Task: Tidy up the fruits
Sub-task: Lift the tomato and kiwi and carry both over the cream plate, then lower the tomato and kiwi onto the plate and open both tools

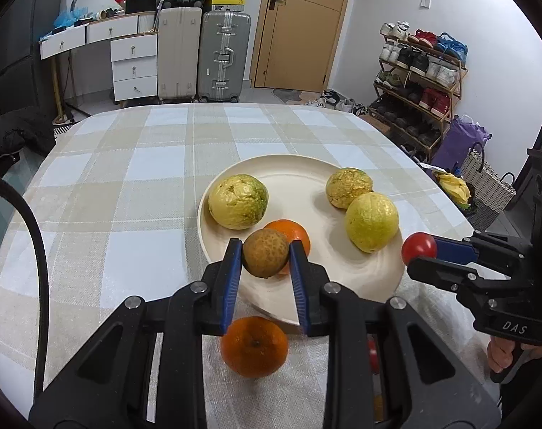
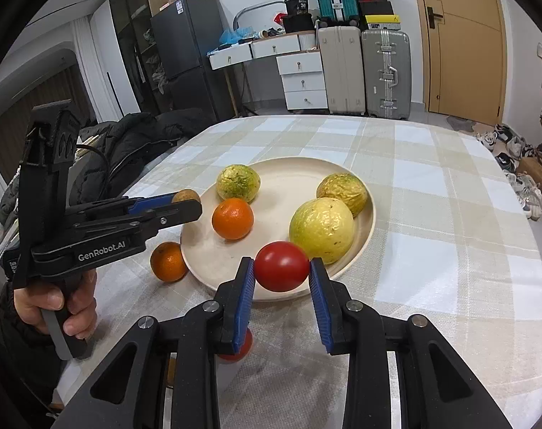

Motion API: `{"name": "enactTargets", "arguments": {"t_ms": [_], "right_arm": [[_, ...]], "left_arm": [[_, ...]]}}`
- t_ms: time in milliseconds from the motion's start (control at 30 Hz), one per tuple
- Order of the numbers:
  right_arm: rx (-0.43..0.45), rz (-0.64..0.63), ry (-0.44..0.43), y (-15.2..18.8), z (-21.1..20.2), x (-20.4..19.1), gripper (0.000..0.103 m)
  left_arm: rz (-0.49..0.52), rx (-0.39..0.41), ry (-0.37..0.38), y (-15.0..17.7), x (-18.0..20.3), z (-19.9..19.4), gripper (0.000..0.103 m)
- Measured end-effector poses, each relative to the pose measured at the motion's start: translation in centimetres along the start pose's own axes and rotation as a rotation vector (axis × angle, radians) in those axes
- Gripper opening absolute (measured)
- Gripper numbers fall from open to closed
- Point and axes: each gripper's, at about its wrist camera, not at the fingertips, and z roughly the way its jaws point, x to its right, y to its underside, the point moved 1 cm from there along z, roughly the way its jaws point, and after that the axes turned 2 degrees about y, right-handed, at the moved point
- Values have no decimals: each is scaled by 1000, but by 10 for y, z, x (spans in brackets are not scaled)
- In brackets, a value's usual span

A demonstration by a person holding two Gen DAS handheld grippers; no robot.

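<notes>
A small brown fruit (image 1: 266, 253) is pinched between the blue pads of the left gripper (image 1: 266, 255) and is held above the near left edge of a cream plate (image 1: 299, 186), which rests on a table covered by a checked cloth (image 1: 128, 186). A red tomato (image 2: 281, 266) is clamped between the pads of the right gripper (image 2: 281, 268) and is held over the near rim of the same plate, just in front of the largest yellow fruit (image 2: 321, 229). Three yellow-green fruits are seen on the plate: that large one at the near right, a second (image 2: 341, 188) touching it from behind, and a third (image 2: 238, 183) apart at the far left. An orange (image 2: 232, 218) also lies on the plate, just in front of the third yellow-green fruit. A second orange (image 2: 168, 262) is left on the cloth, just beside the plate's left rim. Another red fruit (image 2: 243, 348) is partly hidden on the cloth beneath the right gripper's fingers, and what it is cannot be told for sure. Each gripper's handle is gripped by a hand (image 2: 53, 304), seen from the opposite camera.
</notes>
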Motion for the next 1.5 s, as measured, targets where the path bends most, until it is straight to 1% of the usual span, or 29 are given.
{"name": "enactTargets", "arguments": {"t_ms": [133, 267, 600, 833, 867, 933, 1000, 1167, 1300, 1500], "right_arm": [[-16, -6, -10, -1, 7, -2, 32], [-28, -5, -18, -2, 15, -4, 32], [-67, -31, -1, -4, 34, -7, 32], [-56, -21, 38, -7, 39, 1, 32], [-53, -16, 43, -8, 39, 3, 32], [-47, 4, 41, -9, 39, 7, 32], [-42, 21, 37, -10, 38, 11, 32], [-35, 42, 39, -12, 37, 16, 32], [-35, 45, 42, -13, 39, 17, 32], [-31, 48, 36, -13, 39, 18, 32]], "left_arm": [[7, -17, -26, -1, 0, 11, 24], [8, -34, -29, 0, 0, 20, 24], [17, -33, -25, 1, 1, 22, 24], [10, -54, -15, 4, 2, 21, 24], [14, -75, -11, 6, 2, 23, 24], [29, -73, -7, 9, 5, 24, 24], [52, -88, 0, 10, 11, 26, 24], [75, -102, -3, 12, 19, 32, 24], [52, -116, 4, 9, 17, 40, 24], [36, -117, -8, 6, 14, 48, 24]]}}
